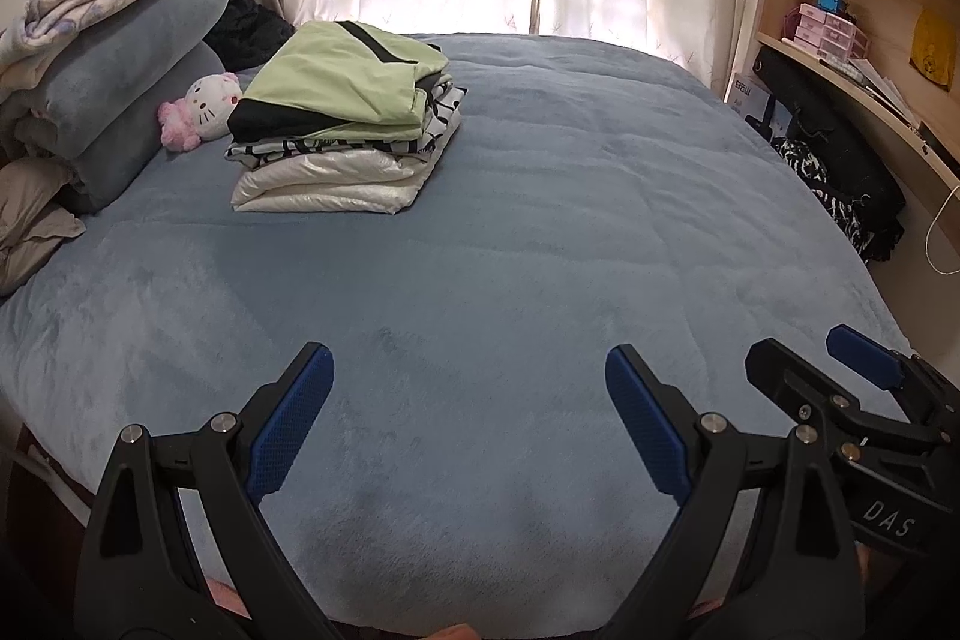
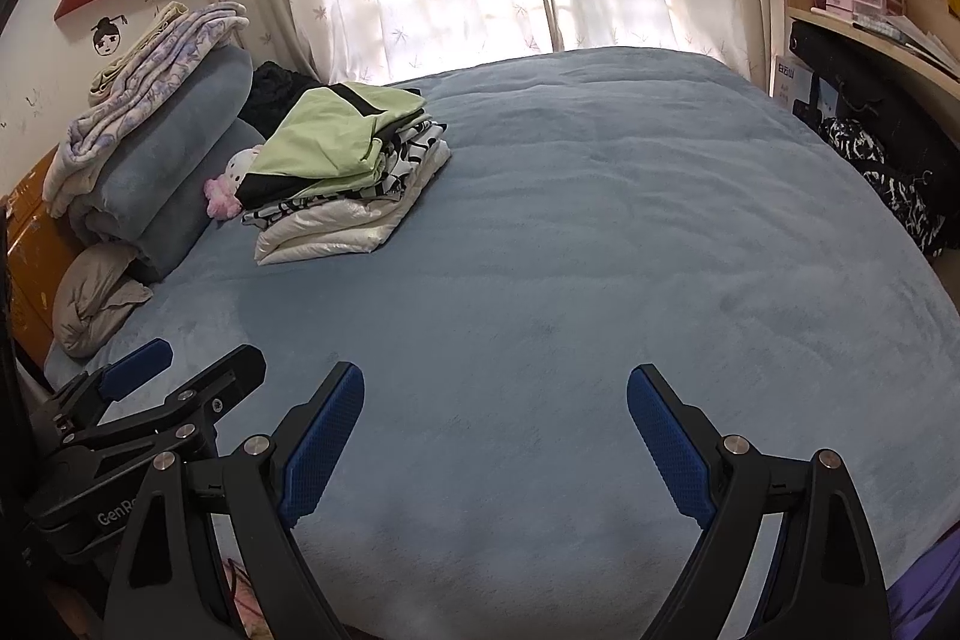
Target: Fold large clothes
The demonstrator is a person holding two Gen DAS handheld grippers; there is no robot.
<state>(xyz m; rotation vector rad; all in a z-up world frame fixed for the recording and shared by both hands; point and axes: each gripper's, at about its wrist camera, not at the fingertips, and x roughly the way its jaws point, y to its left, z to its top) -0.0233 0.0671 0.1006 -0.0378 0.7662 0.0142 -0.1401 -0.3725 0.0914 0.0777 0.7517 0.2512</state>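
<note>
Both tools hang over the near edge of the blue bed (image 1: pixel 540 220); the left tool (image 1: pixel 468 370) and the right tool (image 2: pixel 495 391) each stand wide open, gripping nothing; the stack of folded clothes (image 1: pixel 342 124), green garment on top, lies far across the bed beside a plush toy (image 1: pixel 201 109) and rolled bedding (image 1: pixel 126 58).

Bedspread (image 1: pixel 510 232) open; folded stack (image 1: pixel 342 118) far-left.
</note>
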